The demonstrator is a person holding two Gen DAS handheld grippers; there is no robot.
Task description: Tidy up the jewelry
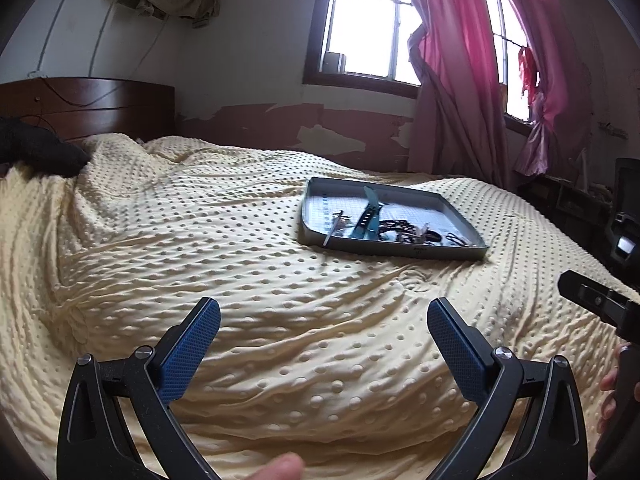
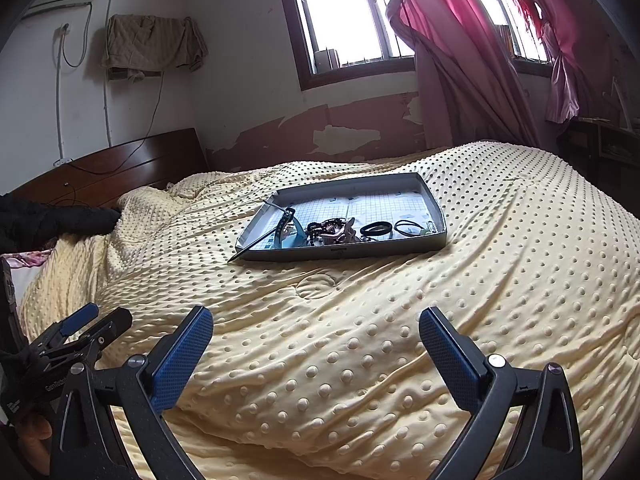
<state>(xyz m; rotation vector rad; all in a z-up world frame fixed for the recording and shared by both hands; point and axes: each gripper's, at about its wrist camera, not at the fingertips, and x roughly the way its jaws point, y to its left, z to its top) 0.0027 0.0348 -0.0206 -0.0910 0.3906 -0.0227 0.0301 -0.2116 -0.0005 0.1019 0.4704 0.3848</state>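
Observation:
A shallow grey tray [image 1: 404,249] [image 2: 436,200] lies on the yellow dotted blanket [image 1: 200,220] [image 2: 500,240], well ahead of both grippers. Inside it are a teal watch strap [image 1: 366,222] [image 2: 294,229], dark beaded jewelry [image 1: 386,226] [image 2: 324,228], black ring-shaped bands [image 2: 376,228] and a thin metal stick [image 2: 256,246] leaning over its edge. My left gripper [image 1: 324,316] hangs open above the blanket with nothing between its blue pads. My right gripper [image 2: 316,326] is likewise open and empty. The right gripper's black body [image 1: 596,300] shows at the left wrist view's right edge.
A dark wooden headboard [image 1: 88,108] [image 2: 120,168] stands at the left. A black garment [image 1: 36,148] [image 2: 52,220] lies by it. Pink curtains [image 1: 460,60] [image 2: 452,40] hang at the window behind the bed. Dark furniture [image 1: 560,196] stands at the right.

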